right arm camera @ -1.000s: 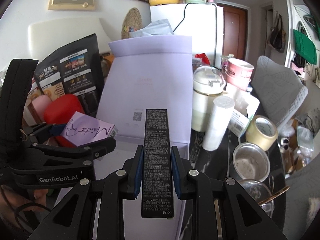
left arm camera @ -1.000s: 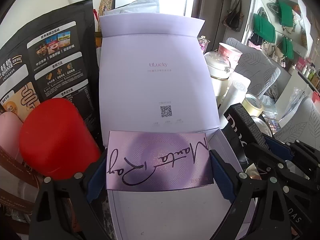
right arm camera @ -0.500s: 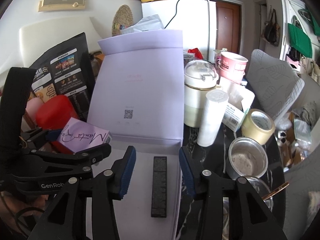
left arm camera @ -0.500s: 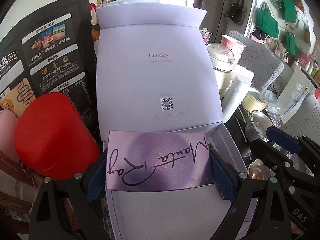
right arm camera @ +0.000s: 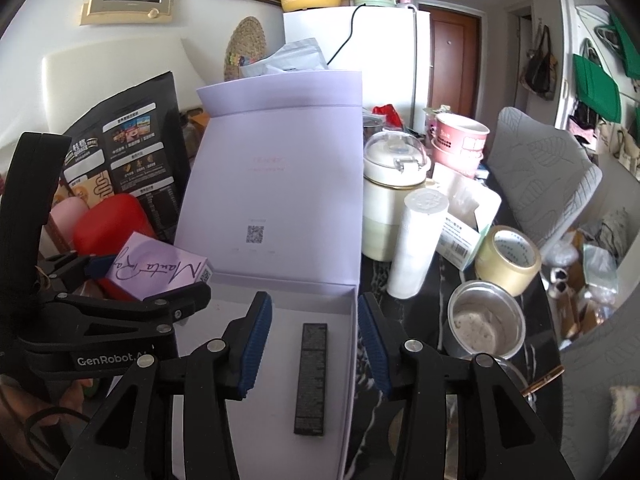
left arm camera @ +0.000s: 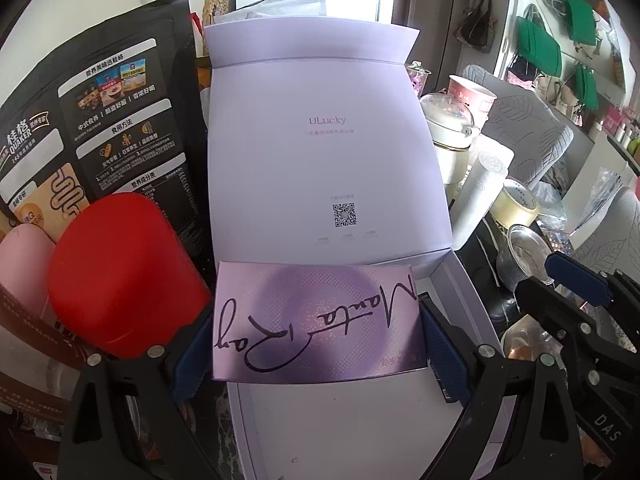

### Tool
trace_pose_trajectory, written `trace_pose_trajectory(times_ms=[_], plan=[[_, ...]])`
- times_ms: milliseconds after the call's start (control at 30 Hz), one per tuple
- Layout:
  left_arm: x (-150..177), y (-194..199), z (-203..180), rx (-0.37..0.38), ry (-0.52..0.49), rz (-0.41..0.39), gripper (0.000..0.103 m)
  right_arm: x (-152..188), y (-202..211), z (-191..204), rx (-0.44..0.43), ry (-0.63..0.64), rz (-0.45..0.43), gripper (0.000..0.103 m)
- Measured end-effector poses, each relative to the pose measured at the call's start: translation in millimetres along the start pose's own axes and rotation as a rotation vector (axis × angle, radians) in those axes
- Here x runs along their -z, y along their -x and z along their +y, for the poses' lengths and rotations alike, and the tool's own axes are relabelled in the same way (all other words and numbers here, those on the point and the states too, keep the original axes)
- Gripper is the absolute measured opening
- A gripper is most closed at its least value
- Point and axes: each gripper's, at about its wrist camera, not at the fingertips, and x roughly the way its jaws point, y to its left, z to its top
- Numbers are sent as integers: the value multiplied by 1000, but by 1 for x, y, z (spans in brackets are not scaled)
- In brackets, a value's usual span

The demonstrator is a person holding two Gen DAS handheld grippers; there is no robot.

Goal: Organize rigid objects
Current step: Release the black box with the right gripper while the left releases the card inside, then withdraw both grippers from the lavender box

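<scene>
A lilac gift box (right arm camera: pixel 280 184) stands open with its lid upright and its white tray (right arm camera: pixel 224 360) towards me. A slim black carton (right arm camera: pixel 311 376) lies flat in the tray near its right wall. Above it my right gripper (right arm camera: pixel 316 344) is open, and its blue pads touch nothing. My left gripper (left arm camera: pixel 316 344) is shut on a purple "Manta Ray" box (left arm camera: pixel 316 320), gripped by its two short ends over the tray's back left corner. That box (right arm camera: pixel 156 270) also shows in the right wrist view, inside the left gripper (right arm camera: pixel 152 278).
A red canister (left arm camera: pixel 120 272) and a black oat pouch (left arm camera: pixel 100 120) crowd the box's left side. On its right stand a white lidded pot (right arm camera: pixel 394 200), a white roll (right arm camera: pixel 416 244), a tape roll (right arm camera: pixel 508 260) and a steel cup (right arm camera: pixel 486 320).
My right gripper has opened and let go of the slim black carton, which now lies in the tray. The left gripper still holds the purple box in the same place.
</scene>
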Motion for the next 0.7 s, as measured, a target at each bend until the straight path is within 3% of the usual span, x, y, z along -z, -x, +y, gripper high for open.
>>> trace_pose_trajectory(times_ms=[133,700], plan=[[0,1,0,-8,-3,-3,102,-1,4,-4,7,-6,-10,45],[-2,24,5,-34,4,-32,102,-2,20,-2,-1,-9,-42,45]])
